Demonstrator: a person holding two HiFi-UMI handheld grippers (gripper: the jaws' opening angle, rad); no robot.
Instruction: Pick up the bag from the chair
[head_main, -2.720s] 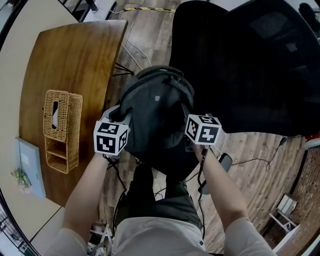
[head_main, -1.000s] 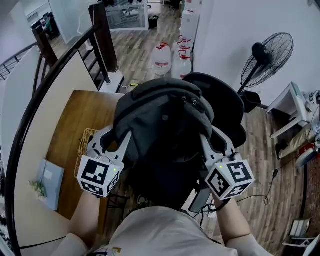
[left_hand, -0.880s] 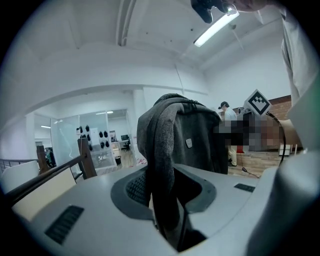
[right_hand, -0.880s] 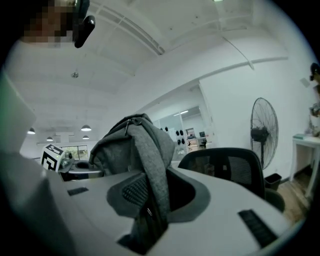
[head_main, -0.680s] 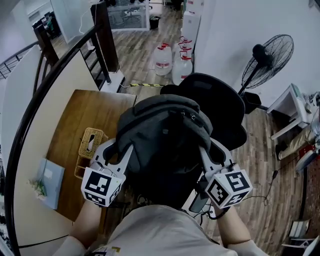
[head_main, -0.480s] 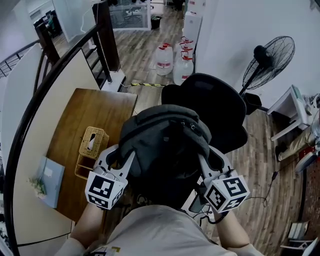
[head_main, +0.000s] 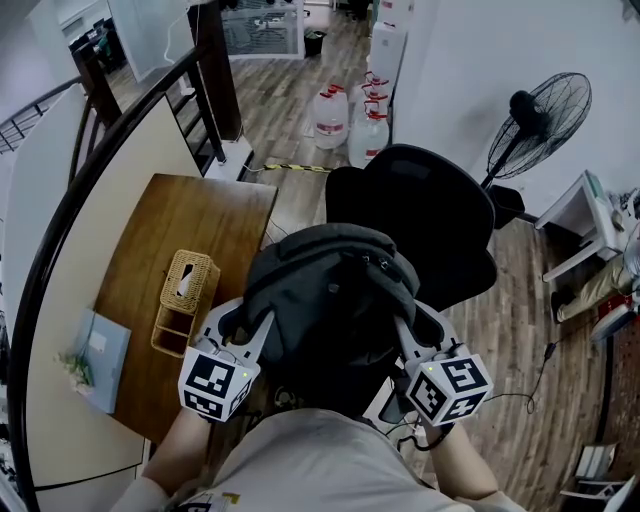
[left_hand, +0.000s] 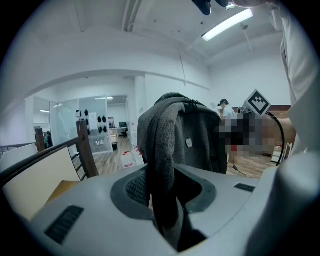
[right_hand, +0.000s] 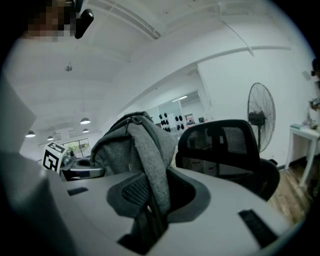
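Left gripper (head_main: 250, 318) (left_hand: 165, 200): jaws clamped on a grey shoulder strap (left_hand: 162, 165), cloth pinched between the pads. Right gripper (head_main: 408, 325) (right_hand: 150, 200): same, jaws closed on the other strap (right_hand: 152, 170).

Wooden table (head_main: 170, 230): off to the left of the left gripper, running on ahead of it.

Black office chair (head_main: 420, 220) (right_hand: 225, 145): ahead of both grippers, a little nearer the right one, backrest upright beyond the load.

Bag (head_main: 330, 300) (left_hand: 195, 140) (right_hand: 115, 140): dark grey backpack, hanging between the two grippers by its straps. Its body rises above the jaws on the near side of the chair. Whether its bottom touches the seat, I cannot tell.

Standing fan (head_main: 540, 110) (right_hand: 262, 112): well beyond the right gripper, off to its right, by the white wall.

Wicker holder (head_main: 185, 285): on the table, just ahead and left of the left gripper.

Water jugs (head_main: 330, 115): on the floor, far ahead of both grippers, past the chair.
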